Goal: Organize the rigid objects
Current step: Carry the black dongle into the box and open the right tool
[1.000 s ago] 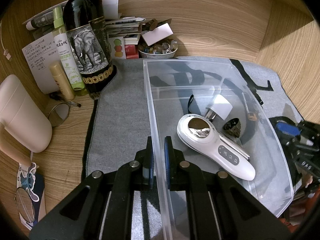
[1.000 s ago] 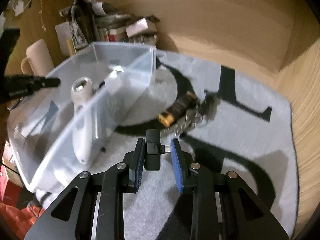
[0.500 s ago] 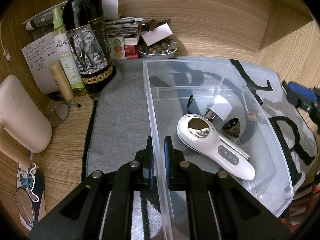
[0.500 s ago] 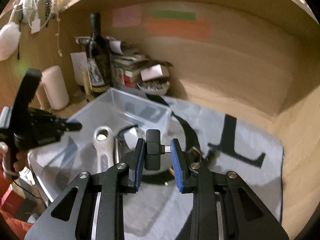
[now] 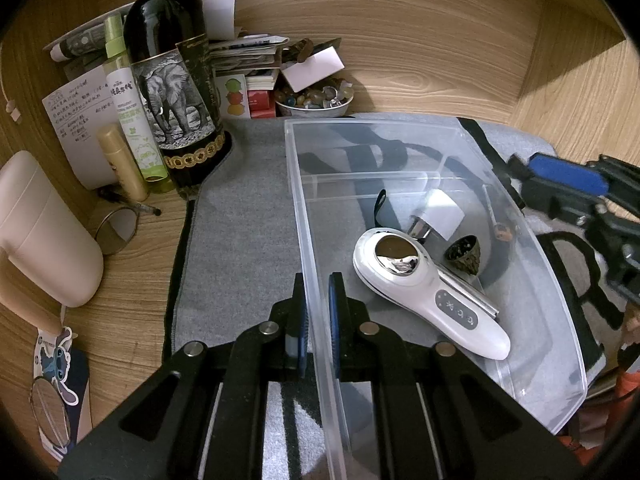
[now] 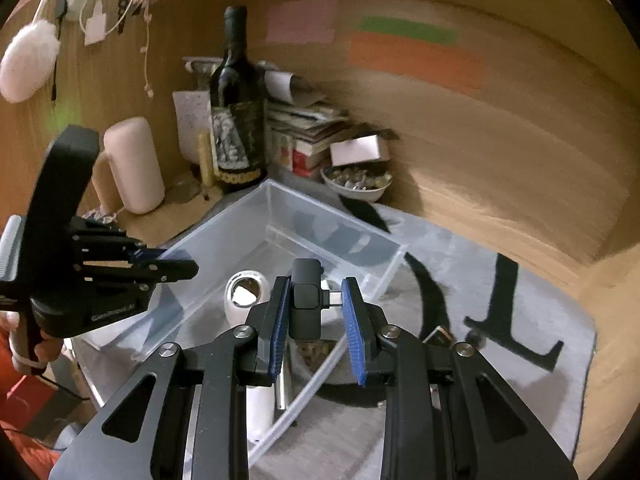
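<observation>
My left gripper [image 5: 318, 316] is shut on the near left wall of the clear plastic bin [image 5: 304, 216], one pad outside and one inside. The bin [image 6: 280, 208] holds a white handheld device [image 5: 424, 292], a white plug adapter [image 5: 440, 212] and a small dark ridged cup [image 5: 464, 258]. My right gripper [image 6: 316, 316] is shut on a small black adapter [image 6: 306, 300] with a metal plug end, held up over the bin's near right corner. The right gripper [image 5: 568, 184] also shows at the bin's right edge in the left wrist view.
A dark wine bottle [image 5: 172, 80], a green spray bottle [image 5: 128, 112], a pink cylinder [image 5: 40, 232] and a bowl of small stones [image 5: 316, 98] crowd the back left. A grey mat [image 6: 500, 292] with black letters covers the desk. A key bundle [image 6: 440, 334] lies right of the bin. Wooden walls enclose the desk.
My right gripper has risen from the mat with the black adapter and moved toward the bin; it now hangs over the bin's edge. The left gripper and bin have not moved.
</observation>
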